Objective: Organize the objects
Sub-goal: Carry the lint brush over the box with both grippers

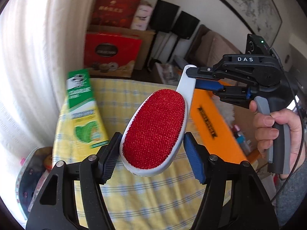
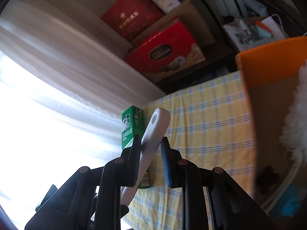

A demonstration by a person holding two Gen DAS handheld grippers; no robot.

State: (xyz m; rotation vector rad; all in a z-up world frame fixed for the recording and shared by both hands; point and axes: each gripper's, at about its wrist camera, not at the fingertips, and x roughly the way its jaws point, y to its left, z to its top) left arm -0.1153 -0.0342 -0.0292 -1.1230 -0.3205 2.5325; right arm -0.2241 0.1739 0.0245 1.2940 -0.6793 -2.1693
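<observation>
Left wrist view: the lint brush, red pad up, hangs above the yellow checked cloth. The left gripper clamps the brush head, both pads pressing its white rim. The right gripper pinches the handle at far right. A green toothpaste box lies left.

Right wrist view: the right gripper grips the white handle; an orange box stands right.

"DAS" stands on the right gripper; "DARLIE" on the green toothpaste box
</observation>
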